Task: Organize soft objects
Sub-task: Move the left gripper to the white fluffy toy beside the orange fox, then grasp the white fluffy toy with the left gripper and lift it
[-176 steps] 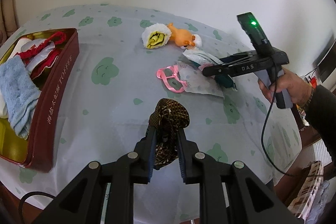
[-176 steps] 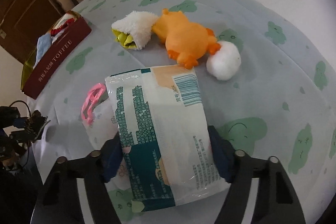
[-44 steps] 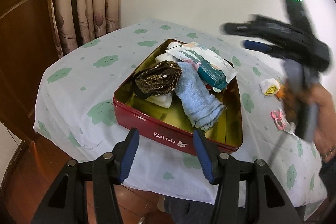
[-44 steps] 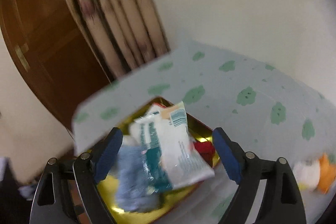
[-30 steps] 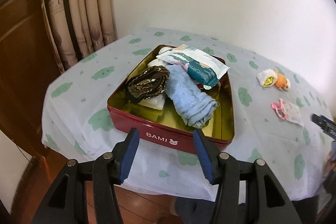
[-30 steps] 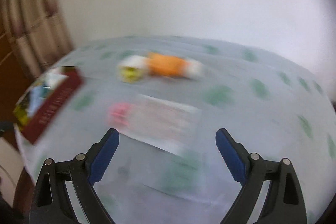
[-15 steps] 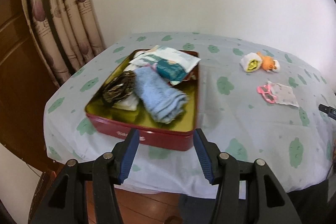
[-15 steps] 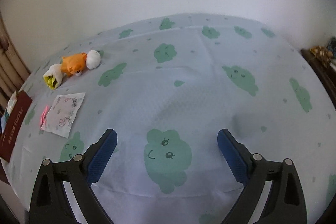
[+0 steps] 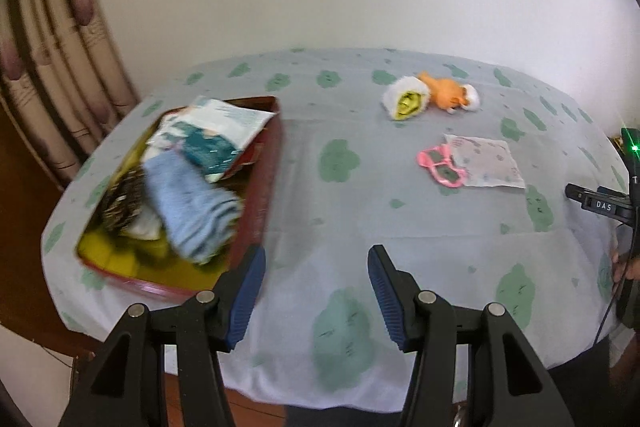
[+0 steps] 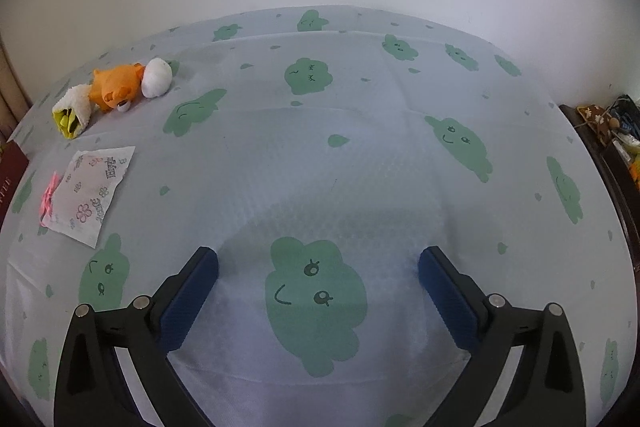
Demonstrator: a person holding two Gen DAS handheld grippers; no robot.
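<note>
A red tin (image 9: 262,187) at the table's left holds a blue towel (image 9: 192,207), a wipes pack (image 9: 216,135) and a brown patterned cloth (image 9: 124,199). On the cloth-covered table lie a white-and-yellow rolled towel (image 9: 406,103), an orange plush toy (image 9: 450,97), a pink item (image 9: 438,169) and a flat white packet (image 9: 486,161). My left gripper (image 9: 316,271) is open and empty above the table's near edge. My right gripper (image 10: 318,269) is open and empty over bare tablecloth; it shows at the right edge of the left wrist view (image 9: 600,203). The toys (image 10: 116,87) and packet (image 10: 90,193) lie far to its left.
A white wall stands behind the table. Curtains (image 9: 52,67) hang at the left behind the tin. A dark cabinet with clutter (image 10: 612,131) stands past the table's right edge. The tin's corner (image 10: 10,167) shows at the far left of the right wrist view.
Both grippers released their items into the tin and drew back. My left view has swung right from the tin toward the table's middle. My right gripper moved away to the table's right side.
</note>
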